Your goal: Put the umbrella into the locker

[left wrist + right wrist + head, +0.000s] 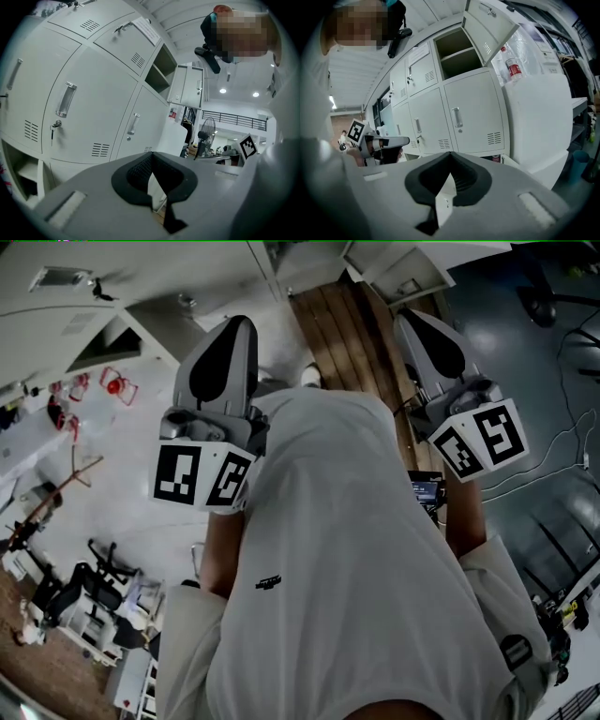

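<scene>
- We're holding both claws up in front of us, facing the locker bank (93,108).
- Left gripper (151,161): we're seeing its jaws pressed together, nothing btwn them.
- Right gripper (450,159): same, jaws closed tight and carrying nothing.
- Umbrella: it isn't showing in any view. It's in neither claw, nor on the bits of floor we can see.
- Open compartment (454,44) is sitting high in the bank, w/ its door (490,23) swung wide. We're looking up at it from below, so its bottom is hidden, and the umbrella could be lying in there unseen.
- Step in hand: we're judging this fits two stages. Either the umbrella is already inside and the claws are empty after the drop, or it's somewhere out of frame, waiting to be picked up. The pics aren't settling which.
- Next move: depends on that. Either way, the jaws would need to part before gripping anything.
</scene>
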A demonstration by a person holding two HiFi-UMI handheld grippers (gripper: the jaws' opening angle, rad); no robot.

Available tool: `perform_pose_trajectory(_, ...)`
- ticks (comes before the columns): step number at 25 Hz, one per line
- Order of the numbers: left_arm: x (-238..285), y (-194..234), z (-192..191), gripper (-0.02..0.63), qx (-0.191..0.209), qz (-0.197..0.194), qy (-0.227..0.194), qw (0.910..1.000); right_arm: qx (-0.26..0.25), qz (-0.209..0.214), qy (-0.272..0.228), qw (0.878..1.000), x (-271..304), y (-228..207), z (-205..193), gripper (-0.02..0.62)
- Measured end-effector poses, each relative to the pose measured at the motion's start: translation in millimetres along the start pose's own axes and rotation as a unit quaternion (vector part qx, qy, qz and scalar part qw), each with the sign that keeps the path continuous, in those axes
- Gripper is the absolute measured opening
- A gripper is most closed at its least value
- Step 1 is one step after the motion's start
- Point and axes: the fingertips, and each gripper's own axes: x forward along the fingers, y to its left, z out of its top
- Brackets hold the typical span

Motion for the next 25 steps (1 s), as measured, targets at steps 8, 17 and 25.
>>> perform_pose_trajectory(8, 3, -5, -1, 0.018, -0.005, -0.005, -0.002, 1.0, -0.019, -0.008, 0.007, 1.0, 2, 2, -3, -0.005)
perform_pose_trajectory(17, 12, -13, -4, 0.018, -0.006, -0.022, 0.009, 0.9997, -0.019, -0.015, 0.007, 1.0, -5, -3, -3, -0.005)
perform_pose_trajectory(25, 9, -15, -7, 0.018, -0.007, -0.027, 0.011, 0.9996, -0.02, -0.014, 0.01, 1.0, -7, 2, -8, -0.005)
